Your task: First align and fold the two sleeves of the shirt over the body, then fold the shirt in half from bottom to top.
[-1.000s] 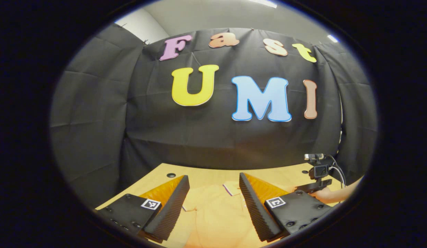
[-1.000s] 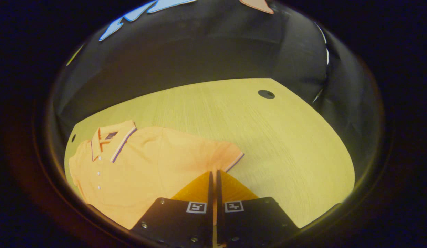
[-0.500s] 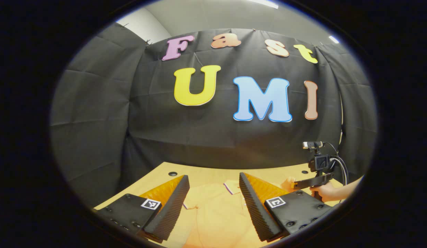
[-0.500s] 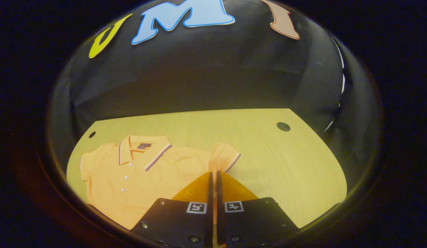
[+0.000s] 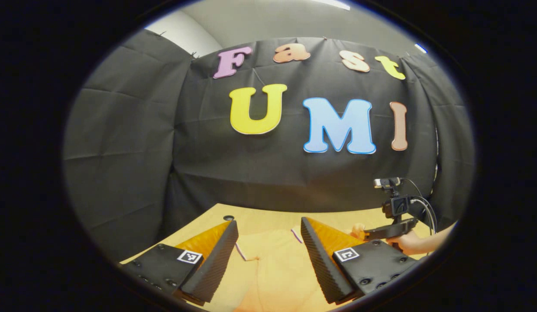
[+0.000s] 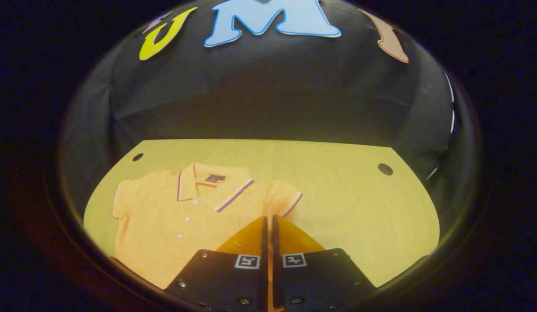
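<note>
Since the earlier frame my right gripper [image 6: 268,223] has swung so the shirt [image 6: 173,225] sits squarer ahead, its fingers pressed together on the right sleeve [image 6: 282,197]. My left gripper [image 5: 268,240] holds its fingers wide apart above the shirt's body. The shirt lies flat on the table [image 6: 359,203], long axis running away from me, collar [image 6: 210,186] toward the booth wall.

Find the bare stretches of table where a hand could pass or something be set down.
Free: the table right of the shirt, toward the hole, and the strip between collar and booth wall. Crowded: the shirt side, where the right gripper pinches the sleeve.
</note>
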### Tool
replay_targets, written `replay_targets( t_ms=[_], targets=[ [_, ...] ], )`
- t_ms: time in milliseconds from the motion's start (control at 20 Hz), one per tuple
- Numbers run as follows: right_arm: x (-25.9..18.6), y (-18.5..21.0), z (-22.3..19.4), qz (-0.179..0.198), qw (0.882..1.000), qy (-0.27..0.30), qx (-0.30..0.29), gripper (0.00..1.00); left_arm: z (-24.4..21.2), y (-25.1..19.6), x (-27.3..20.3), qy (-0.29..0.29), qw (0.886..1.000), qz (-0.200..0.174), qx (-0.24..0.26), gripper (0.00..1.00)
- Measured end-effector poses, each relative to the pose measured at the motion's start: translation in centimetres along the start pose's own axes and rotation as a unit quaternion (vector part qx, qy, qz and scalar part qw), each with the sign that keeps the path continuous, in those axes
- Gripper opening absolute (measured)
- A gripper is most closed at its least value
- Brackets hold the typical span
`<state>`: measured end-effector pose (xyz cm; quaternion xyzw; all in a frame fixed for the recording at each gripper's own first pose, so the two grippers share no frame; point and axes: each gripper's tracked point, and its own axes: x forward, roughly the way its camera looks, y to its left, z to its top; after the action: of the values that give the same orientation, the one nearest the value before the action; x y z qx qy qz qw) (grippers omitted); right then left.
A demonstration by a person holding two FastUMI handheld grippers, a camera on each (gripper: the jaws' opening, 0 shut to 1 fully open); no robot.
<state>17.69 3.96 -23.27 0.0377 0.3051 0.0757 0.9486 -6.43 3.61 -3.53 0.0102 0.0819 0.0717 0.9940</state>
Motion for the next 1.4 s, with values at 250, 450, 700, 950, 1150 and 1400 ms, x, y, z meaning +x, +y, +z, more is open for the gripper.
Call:
replay_targets(
  t_ms=[250,450,700,950,1150,1400],
  targets=[
    [1.2,2.0,-1.1,0.015,1.000,0.021,-0.013,0.05,-0.4,1.2,-0.4,0.004,1.000,0.019,0.001,0.94],
    [1.7,3.2,-1.8,0.026,0.999,0.035,-0.010,0.07,-0.6,1.6,0.1,0.007,1.000,0.020,0.001,0.94],
    [1.3,4.0,-2.0,0.028,0.999,0.044,-0.006,0.21,-0.8,1.7,2.2,0.010,1.000,-0.006,-0.005,0.94],
    [-1.1,5.1,-0.9,0.028,0.999,0.027,-0.026,0.57,-1.1,2.1,4.6,0.008,0.999,-0.033,-0.006,0.95],
    [-4.2,5.8,1.0,0.019,0.999,-0.007,-0.027,0.89,-2.1,2.4,6.7,0.014,0.998,-0.055,-0.015,0.95],
    [-9.9,7.6,3.3,0.014,0.998,-0.057,-0.029,0.93,-5.1,3.8,10.6,0.039,0.997,-0.066,-0.026,0.95]
  ],
)
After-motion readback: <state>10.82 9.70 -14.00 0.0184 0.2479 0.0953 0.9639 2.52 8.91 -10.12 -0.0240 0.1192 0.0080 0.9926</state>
